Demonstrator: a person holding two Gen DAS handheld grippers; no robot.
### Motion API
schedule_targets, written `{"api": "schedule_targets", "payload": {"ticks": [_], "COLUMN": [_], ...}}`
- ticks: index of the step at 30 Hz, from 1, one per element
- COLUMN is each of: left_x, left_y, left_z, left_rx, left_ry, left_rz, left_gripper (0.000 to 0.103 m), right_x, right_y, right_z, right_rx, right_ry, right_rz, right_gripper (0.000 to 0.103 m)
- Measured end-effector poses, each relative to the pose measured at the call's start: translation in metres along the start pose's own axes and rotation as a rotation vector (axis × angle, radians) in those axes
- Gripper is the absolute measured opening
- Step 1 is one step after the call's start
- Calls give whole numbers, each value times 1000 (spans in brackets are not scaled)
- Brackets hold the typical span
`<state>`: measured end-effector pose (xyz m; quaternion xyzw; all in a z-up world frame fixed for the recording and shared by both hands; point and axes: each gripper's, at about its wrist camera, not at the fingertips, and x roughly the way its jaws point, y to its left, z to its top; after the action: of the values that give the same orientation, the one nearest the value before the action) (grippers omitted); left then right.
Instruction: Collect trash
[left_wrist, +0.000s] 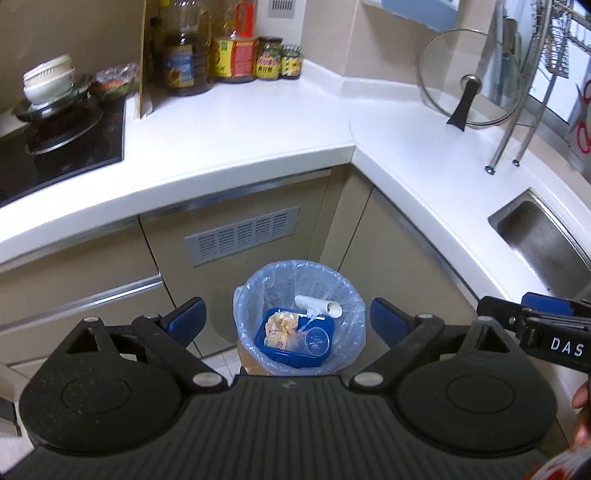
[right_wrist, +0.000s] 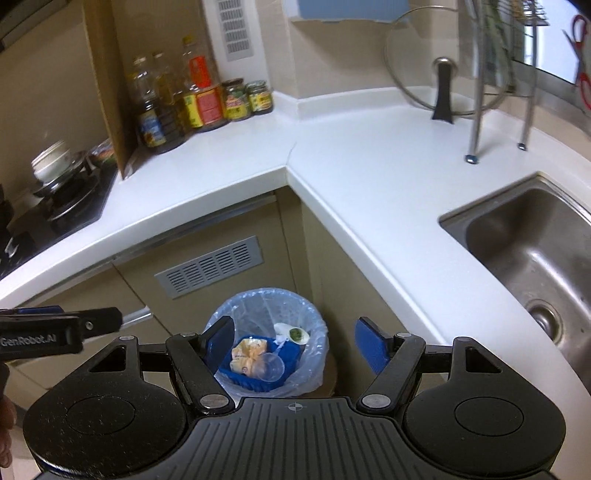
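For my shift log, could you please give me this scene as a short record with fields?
bin: on the floor below the counter corner, blue liner
in bin: blue tray, crumpled wrapper, clear cup, white tube
left gripper: above bin, jaws open, holding nothing
right gripper: above bin, jaws open, holding nothing
counter: white

Bin (left_wrist: 299, 314) mouth is left uncovered from above; its lower part is filled by a blue tray (left_wrist: 295, 341), crumpled wrapper (left_wrist: 281, 326), clear cup (left_wrist: 316, 341) and white tube (left_wrist: 319, 305). The bin is boxed in by cabinet fronts (right_wrist: 207, 266) behind and both sides, under the worktop (left_wrist: 258, 122) overhang. The worktop middle is unobstructed; bottles and jars (left_wrist: 236, 55) are crowded at the back corner, glass lid (left_wrist: 469, 92) and rack legs (left_wrist: 509, 125) at right, near the sink (right_wrist: 535, 251).
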<state>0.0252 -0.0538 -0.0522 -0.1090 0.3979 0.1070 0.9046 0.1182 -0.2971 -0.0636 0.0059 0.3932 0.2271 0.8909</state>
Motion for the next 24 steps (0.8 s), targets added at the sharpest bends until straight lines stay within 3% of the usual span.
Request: {"api": "schedule_targets", "payload": {"ticks": [9, 24], "left_x": [-23, -42], "left_y": [4, 1], "left_z": [4, 1], "left_rx": [80, 131], "left_ry": [-36, -74], "left_rz": [-33, -74], "left_gripper": [95, 95], "right_x": [-31, -55], "right_y": [15, 23], "right_z": [-7, -17], "right_rx": [39, 43], "right_ry": [-47, -84], "right_rz": [-77, -109], "right_gripper": [72, 72]}}
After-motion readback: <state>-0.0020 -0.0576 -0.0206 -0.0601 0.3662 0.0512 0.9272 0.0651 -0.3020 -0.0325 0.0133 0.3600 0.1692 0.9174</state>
